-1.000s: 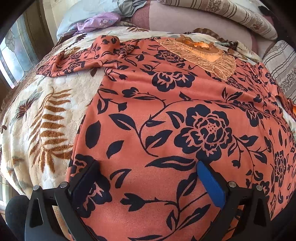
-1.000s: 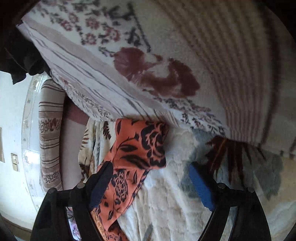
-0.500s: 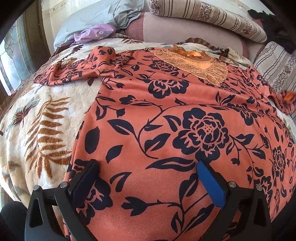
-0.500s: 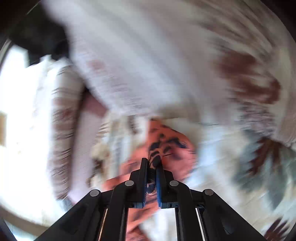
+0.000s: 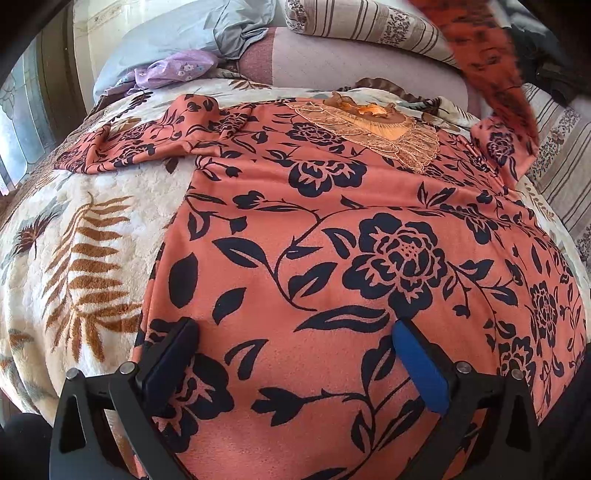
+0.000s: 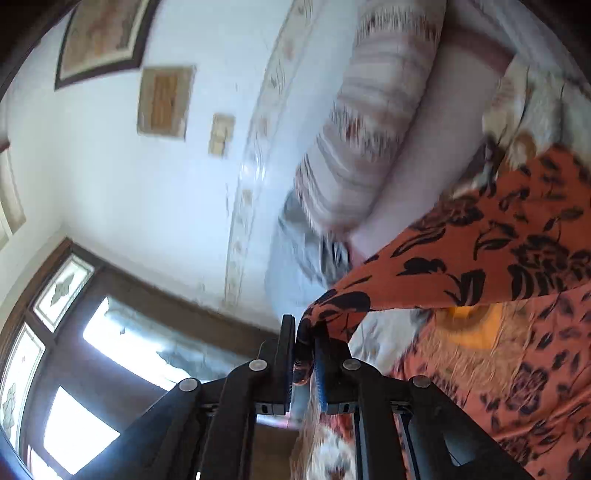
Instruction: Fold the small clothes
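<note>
An orange dress with dark blue flowers [image 5: 332, 236] lies spread face up on the bed, its lace collar [image 5: 384, 129] at the far end. My left gripper [image 5: 291, 354] is open and hovers over the dress's lower part, a finger on each side. My right gripper [image 6: 304, 347] is shut on the end of the dress's right sleeve [image 6: 461, 254] and holds it lifted above the bed. That raised sleeve shows blurred at the upper right of the left wrist view [image 5: 487, 62]. The left sleeve [image 5: 147, 144] lies flat, out to the left.
A cream blanket with brown fern leaves [image 5: 74, 251] covers the bed. Striped pillows [image 5: 369, 26], a blue pillow [image 5: 166, 40] and a purple cloth [image 5: 173, 70] lie at the head. A window [image 6: 66, 369] and a white wall with frames [image 6: 162, 99] show in the right wrist view.
My right gripper closed on the right sleeve's end and lifted it up off the blanket, swinging over the dress. My left gripper drew back slightly and stayed open.
</note>
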A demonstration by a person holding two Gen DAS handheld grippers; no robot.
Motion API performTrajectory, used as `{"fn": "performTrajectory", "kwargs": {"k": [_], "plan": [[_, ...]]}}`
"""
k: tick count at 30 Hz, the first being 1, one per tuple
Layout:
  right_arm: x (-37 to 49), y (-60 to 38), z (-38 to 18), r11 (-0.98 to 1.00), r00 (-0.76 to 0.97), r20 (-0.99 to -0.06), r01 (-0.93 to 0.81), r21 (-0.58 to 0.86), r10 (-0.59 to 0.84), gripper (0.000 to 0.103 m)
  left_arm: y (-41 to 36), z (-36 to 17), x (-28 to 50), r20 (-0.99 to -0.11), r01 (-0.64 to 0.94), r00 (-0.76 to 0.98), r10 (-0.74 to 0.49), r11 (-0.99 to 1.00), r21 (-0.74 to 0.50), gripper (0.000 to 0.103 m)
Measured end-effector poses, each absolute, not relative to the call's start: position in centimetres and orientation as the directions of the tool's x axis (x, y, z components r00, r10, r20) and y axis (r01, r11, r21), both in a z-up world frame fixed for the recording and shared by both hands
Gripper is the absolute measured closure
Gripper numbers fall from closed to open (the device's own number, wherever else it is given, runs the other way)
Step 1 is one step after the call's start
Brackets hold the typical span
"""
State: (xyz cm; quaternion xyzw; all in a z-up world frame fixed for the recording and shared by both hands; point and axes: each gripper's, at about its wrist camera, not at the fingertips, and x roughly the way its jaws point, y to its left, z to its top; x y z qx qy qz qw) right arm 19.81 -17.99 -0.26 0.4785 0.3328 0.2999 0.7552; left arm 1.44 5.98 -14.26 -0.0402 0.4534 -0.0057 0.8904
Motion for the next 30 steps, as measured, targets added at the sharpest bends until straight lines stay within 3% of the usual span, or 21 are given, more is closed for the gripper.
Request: {"fn": "performTrajectory", "kwargs": {"k": [1, 2, 4, 7, 11, 13, 16, 20, 24, 30], "plan": [[20.1, -15.6, -3.3, 0.435, 0.548, -0.318, -0.096, 0.895, 0.774, 0.015, 6.0, -14.3, 1.4, -0.807, -0.026, 0.588, -0.048, 0.997, -0.078, 0.0], [20.0, -14.1, -6.5, 0.499, 0.512, -0.404, -0.056, 0.865, 0.758, 0.004, 6.1, -14.2, 1.4, -0.808, -0.025, 0.588, -0.051, 0.996, -0.082, 0.0], [19.3, -12.6, -13.1, 0.57, 0.392, -0.541, 0.052, 0.82, 0.744, 0.006, 6.3, -14.1, 1.3, -0.809, -0.027, 0.585, -0.062, 0.995, -0.095, 0.0], [16.2, -14.6, -17.9, 0.607, 0.361, -0.6, 0.106, 0.787, 0.714, 0.006, 7.1, -13.9, 1.2, -0.808, -0.041, 0.582, -0.092, 0.989, -0.142, 0.0], [13.4, -19.2, -15.8, 0.679, 0.432, -0.622, 0.029, 0.734, 0.654, 0.006, 9.4, -12.6, 1.9, -0.793, -0.134, 0.572, -0.209, 0.93, -0.341, 0.0], [12.2, -21.4, -14.5, 0.741, 0.485, -0.643, -0.015, 0.672, 0.593, 0.006, 10.6, -11.3, 2.8, -0.747, -0.159, 0.592, -0.301, 0.866, -0.475, 0.0], [12.0, -23.7, -14.7, 0.802, 0.521, -0.683, -0.006, 0.597, 0.512, 0.006, 11.6, -8.4, 5.2, -0.675, -0.153, 0.649, -0.351, 0.809, -0.568, 0.0], [10.3, -25.2, -16.6, 0.799, 0.575, -0.632, -0.065, 0.597, 0.519, 0.005, 13.0, -7.4, 10.9, -0.594, -0.148, 0.661, -0.46, 0.695, -0.703, 0.0], [9.0, -23.1, -17.0, 0.87, 0.622, -0.635, -0.17, 0.463, 0.459, 0.005, 13.9, -11.3, 17.0, -0.546, -0.321, 0.6, -0.585, 0.449, -0.834, 0.0], [9.0, -24.5, -17.5, 0.82, 0.631, -0.576, -0.177, 0.545, 0.519, 0.005, 13.5, -15.4, 20.9, -0.544, -0.501, 0.622, -0.563, 0.249, -0.829, 0.0]]}}
